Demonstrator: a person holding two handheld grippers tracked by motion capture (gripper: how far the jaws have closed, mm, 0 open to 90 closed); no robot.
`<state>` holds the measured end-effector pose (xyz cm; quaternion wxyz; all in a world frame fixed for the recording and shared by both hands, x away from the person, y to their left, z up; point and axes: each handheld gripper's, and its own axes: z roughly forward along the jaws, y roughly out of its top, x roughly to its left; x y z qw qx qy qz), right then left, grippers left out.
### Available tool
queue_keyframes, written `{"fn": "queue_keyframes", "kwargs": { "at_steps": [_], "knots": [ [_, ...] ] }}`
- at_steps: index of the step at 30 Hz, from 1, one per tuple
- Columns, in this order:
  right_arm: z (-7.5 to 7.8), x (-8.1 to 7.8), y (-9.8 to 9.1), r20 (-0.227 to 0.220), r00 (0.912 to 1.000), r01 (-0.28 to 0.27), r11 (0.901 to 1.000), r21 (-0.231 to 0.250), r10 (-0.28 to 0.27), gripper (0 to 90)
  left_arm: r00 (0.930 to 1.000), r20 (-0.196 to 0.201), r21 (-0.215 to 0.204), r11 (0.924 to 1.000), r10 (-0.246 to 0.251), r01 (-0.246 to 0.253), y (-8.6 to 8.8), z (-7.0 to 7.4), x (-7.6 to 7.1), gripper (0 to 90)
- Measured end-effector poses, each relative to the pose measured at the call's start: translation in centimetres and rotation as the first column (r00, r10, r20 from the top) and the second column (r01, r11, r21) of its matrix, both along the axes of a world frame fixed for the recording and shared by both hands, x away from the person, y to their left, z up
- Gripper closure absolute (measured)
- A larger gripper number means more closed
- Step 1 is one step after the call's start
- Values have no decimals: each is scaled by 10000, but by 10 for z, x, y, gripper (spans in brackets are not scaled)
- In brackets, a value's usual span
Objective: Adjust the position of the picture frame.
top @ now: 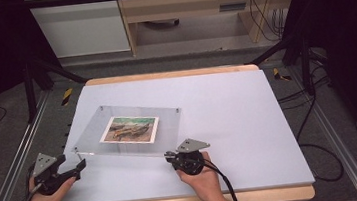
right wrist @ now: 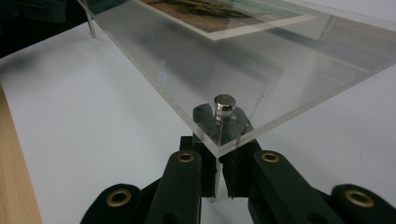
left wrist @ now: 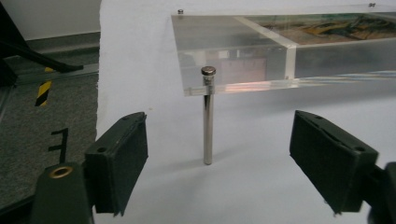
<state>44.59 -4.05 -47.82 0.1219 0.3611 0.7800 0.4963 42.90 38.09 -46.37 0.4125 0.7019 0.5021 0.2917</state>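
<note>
Clear acrylic frame (top: 124,131) with a printed picture (top: 130,129) sandwiched inside sat on the pale sheet (top: 239,119) covering the table (top: 174,74), left of centre, raised off the surface on thin metal legs at its corners. Standing on legs left a gap beneath the plate, so each leg could be reached from the side without touching the acrylic.

Near-right leg (right wrist: 224,108): the right gripper (right wrist: 217,179) was closed on its shaft just below the plate, capped head showing through the corner above the jaws. Judged to be a hold for steadying or unscrewing that leg; grip placed low enough to clear the plate edge.

Near-left leg (left wrist: 208,116): stood upright and free, foot on the sheet. The left gripper (left wrist: 219,158) sat just short of it, jaws apart on either side of the line to the leg, nothing between the pads. Judged lined up to take this leg.

Both hands came in from the near edge, left hand (top: 43,197) at the sheet's corner, right hand (top: 202,178) below the frame's near-right corner.
</note>
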Motion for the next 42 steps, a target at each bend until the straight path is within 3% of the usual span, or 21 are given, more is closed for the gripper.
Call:
{"fn": "queue_keyframes", "kwargs": {
  "at_steps": [2,6,10,15,18,27,29,36,42],
  "knots": [
    [0,1,0,-136,9999,12,9998,179,-9,850,9999,12,-115,9998,-148,148,1,-1,1,313],
    [2,3,-3,-468,9989,88,9985,549,-62,851,9996,82,-129,9996,-257,258,2,-3,5,440],
    [3,5,-5,-659,9978,133,9958,910,-73,851,9993,155,-168,9993,-346,349,1,-5,12,528],
    [6,6,-6,-836,9965,135,9936,1120,-41,850,9977,596,-717,9968,-324,366,2,-6,21,655],
    [6,6,-6,-885,9961,116,9934,1141,-14,850,9966,655,-793,9953,-504,555,1,-7,26,705],
    [6,6,-7,-825,9966,130,9923,1235,-28,850,9954,870,-1168,9919,-399,500,2,-7,33,814],
    [7,6,-7,-794,9968,143,9914,1298,-40,850,9957,837,-1478,9877,-386,507,3,-7,34,830],
    [4,2,-1,36,9993,380,9945,980,-386,818,9979,625,-1672,9856,-153,255,2,-2,33,834],
    [5,4,0,411,9968,633,9910,1183,-685,837,9982,587,-2017,9791,-148,264,2,1,32,830]
  ]
}}
